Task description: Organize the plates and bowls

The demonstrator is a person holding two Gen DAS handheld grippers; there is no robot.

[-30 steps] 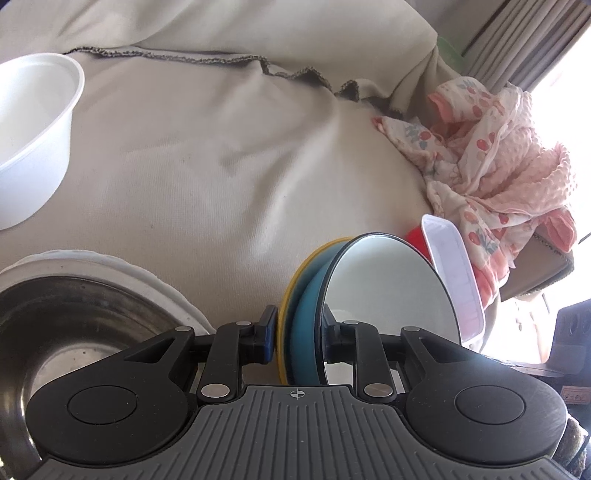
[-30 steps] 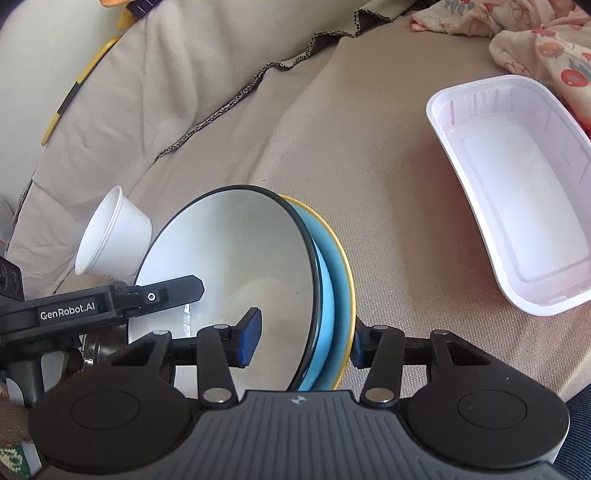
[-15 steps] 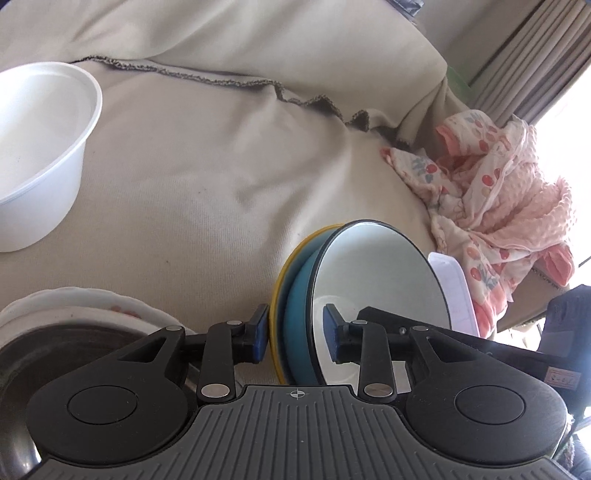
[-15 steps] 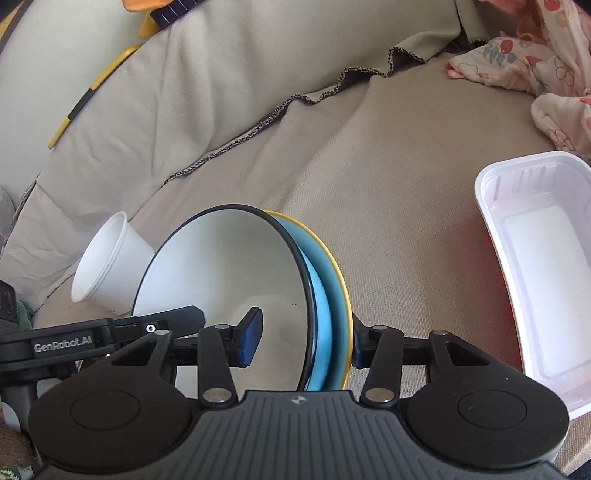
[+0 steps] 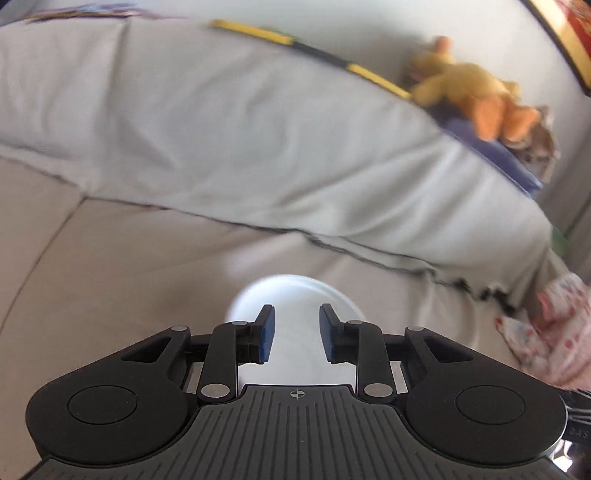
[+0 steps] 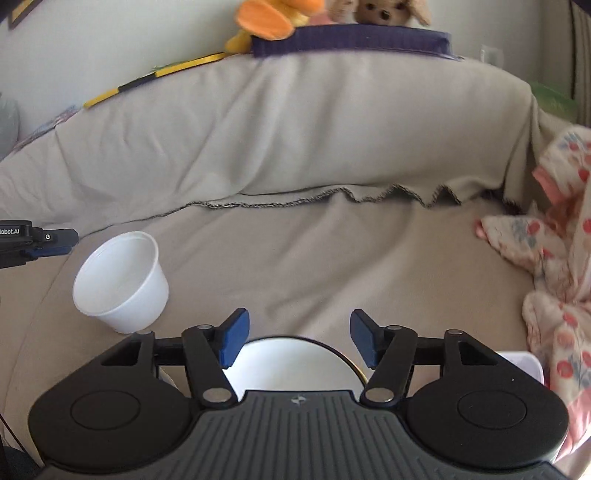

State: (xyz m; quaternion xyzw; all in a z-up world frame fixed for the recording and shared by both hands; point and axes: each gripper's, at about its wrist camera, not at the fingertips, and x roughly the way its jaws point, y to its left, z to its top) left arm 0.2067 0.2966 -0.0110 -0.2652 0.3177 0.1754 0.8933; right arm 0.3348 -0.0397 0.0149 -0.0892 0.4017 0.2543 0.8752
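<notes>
A: Left wrist view: the left gripper (image 5: 294, 334) is pointing down over a beige covered sofa seat (image 5: 110, 280). Its jaws are narrowing at this moment, a modest gap is showing between the blue pads (image 5: 266, 338), and nothing is being gripped. A white plastic bowl (image 5: 295, 295) is sitting on the seat beyond and below the fingertips, blurred, with no pad touching it.

B: Right wrist view: the right gripper (image 6: 297, 341) is spreading its jaws, and the pads are standing well apart with nothing pressed between them. A white bowl with a dark rim (image 6: 295, 363) is lying below the fingers, close to the gripper body, partly hidden by it. A yellow edge (image 6: 360, 371) is showing at that bowl's right side, so it is resting on other dishes; how many cannot be told.

A: In the same view the white plastic bowl (image 6: 122, 280) is lying tilted on the seat to the left, its mouth facing up and left, apart from the dark-rimmed bowl. The left gripper (image 6: 55, 240) is entering at the left edge, near that bowl's rim.

B: A corner of a white plastic tray (image 6: 524, 363) is showing at lower right. A pink patterned cloth (image 6: 554, 266) is lying bunched at the right of the seat. Plush toys (image 6: 277, 18) are sitting on top of the sofa back.
</notes>
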